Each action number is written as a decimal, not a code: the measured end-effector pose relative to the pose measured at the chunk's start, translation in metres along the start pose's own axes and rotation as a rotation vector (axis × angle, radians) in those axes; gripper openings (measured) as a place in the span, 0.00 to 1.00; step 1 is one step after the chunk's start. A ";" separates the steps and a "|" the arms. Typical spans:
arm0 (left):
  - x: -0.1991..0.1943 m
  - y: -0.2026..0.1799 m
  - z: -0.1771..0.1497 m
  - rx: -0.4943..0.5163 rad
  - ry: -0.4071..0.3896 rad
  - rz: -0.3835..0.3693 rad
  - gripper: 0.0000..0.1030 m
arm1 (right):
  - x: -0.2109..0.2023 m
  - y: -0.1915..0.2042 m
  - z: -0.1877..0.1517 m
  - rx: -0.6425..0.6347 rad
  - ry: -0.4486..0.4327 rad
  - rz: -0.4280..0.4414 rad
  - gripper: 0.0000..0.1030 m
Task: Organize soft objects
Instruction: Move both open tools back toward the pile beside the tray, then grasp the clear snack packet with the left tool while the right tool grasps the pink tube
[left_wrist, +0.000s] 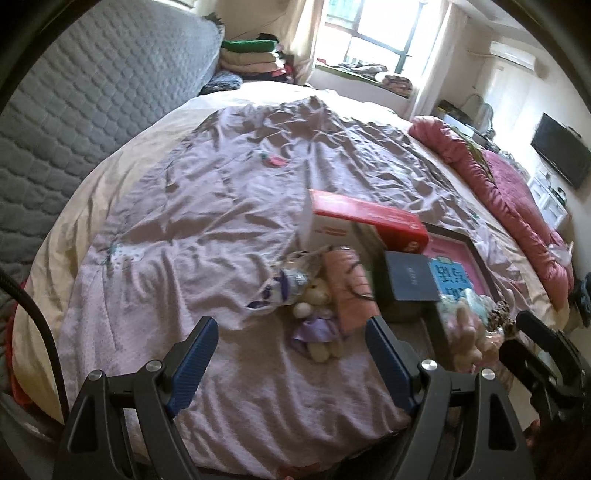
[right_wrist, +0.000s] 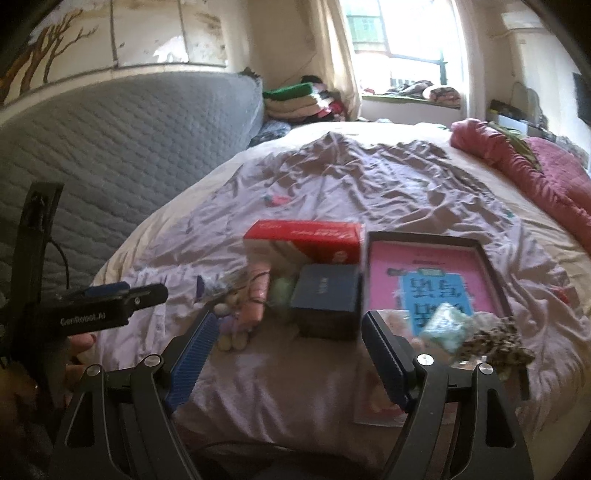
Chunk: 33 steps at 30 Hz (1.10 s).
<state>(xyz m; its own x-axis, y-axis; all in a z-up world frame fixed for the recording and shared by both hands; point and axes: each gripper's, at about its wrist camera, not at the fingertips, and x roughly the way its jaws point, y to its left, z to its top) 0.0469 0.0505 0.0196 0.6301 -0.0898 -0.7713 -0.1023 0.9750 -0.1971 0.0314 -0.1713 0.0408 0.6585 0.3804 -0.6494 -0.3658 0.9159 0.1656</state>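
1. Both grippers, left and right, hover released and empty above the bed.
2. Approach step: the small teddy bear beside the boxes likely needs grasping next.

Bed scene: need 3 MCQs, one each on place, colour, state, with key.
1. Where does the dark blue box sit?
A. left of the open tray
B. on the folded pile
C. inside the tray

2. What colour is the top of the tall box?
A. green
B. red
C. grey

3. How are the left gripper's jaws?
A. shut on the toy
B. open, empty
C. shut on the box

A: it stands beside the open tray with the pink sheet.
B: its top face is red.
B: fingers stand apart; the plush toy lies beyond them.
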 end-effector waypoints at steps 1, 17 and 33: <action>0.003 0.005 0.000 -0.013 0.003 0.000 0.79 | 0.004 0.003 0.001 -0.003 0.004 0.003 0.79; 0.088 0.035 0.023 -0.064 0.103 -0.072 0.80 | 0.114 0.031 0.012 -0.088 0.138 -0.087 0.79; 0.141 0.035 0.032 -0.030 0.205 -0.141 0.80 | 0.185 0.054 0.002 -0.228 0.255 -0.140 0.34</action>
<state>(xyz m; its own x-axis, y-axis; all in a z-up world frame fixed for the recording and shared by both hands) 0.1572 0.0785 -0.0765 0.4704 -0.2672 -0.8410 -0.0494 0.9436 -0.3274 0.1341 -0.0510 -0.0687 0.5381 0.1825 -0.8229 -0.4394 0.8939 -0.0891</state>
